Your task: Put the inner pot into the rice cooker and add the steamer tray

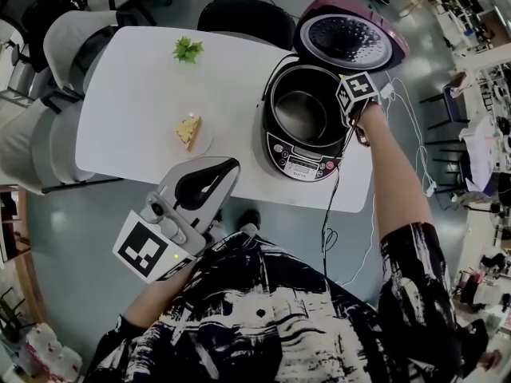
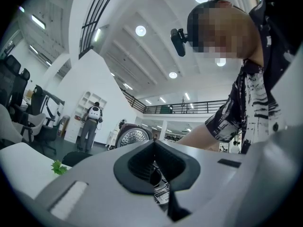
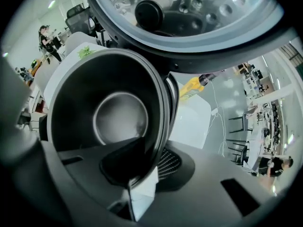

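Note:
The rice cooker [image 1: 297, 164] stands on the right part of the white table [image 1: 128, 94], its maroon lid [image 1: 349, 42] swung up and back. The dark inner pot [image 1: 299, 112] sits in the cooker's well. My right gripper [image 1: 356, 124] points down at the pot's right rim. In the right gripper view the pot [image 3: 118, 119] fills the left, and the thin rim runs between the pads of the right gripper [image 3: 142, 174], which close on it. The lid's perforated underside [image 3: 189, 13] hangs above. My left gripper [image 1: 226, 168] is held off the table's near edge, shut and empty [image 2: 153, 143].
A small plate with a wedge of food [image 1: 189, 131] lies mid-table, and a green sprig [image 1: 188, 50] sits farther back. A black chair [image 1: 247, 14] stands behind the table and grey chairs [image 1: 48, 134] at its left. The cooker's black cord [image 1: 330, 214] hangs over the near edge.

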`<state>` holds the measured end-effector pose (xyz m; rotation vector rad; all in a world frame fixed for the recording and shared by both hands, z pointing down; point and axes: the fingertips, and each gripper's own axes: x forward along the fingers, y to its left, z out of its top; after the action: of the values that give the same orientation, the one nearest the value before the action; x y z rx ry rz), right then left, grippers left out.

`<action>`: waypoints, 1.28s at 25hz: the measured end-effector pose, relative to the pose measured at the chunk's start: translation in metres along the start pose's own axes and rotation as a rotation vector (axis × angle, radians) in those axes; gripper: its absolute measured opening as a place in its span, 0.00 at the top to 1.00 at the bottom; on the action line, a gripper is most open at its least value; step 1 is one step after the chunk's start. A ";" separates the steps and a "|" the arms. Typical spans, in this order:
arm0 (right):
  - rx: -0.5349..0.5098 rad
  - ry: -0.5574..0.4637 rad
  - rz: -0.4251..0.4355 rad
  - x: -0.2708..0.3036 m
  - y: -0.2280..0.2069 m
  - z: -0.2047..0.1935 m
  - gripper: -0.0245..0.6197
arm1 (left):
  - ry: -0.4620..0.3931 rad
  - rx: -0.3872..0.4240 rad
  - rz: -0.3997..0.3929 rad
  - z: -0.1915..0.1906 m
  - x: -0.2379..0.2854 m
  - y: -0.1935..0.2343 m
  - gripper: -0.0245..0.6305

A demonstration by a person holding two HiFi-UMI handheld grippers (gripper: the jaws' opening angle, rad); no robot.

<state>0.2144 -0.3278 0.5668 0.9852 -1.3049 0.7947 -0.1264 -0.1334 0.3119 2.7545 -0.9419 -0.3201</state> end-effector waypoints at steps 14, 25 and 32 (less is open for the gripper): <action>0.114 -0.064 0.114 -0.010 0.005 -0.007 0.88 | 0.000 -0.005 -0.041 0.000 0.009 -0.006 0.96; 0.167 -0.089 0.178 -0.016 0.007 -0.010 0.87 | 0.003 -0.012 -0.069 -0.002 0.019 -0.012 0.96; 0.179 -0.072 0.220 -0.021 0.009 -0.014 0.85 | 0.005 -0.018 -0.077 -0.003 0.021 -0.012 0.96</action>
<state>0.2091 -0.3103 0.5469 1.0295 -1.4396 1.0676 -0.1021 -0.1366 0.3084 2.7782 -0.8294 -0.3322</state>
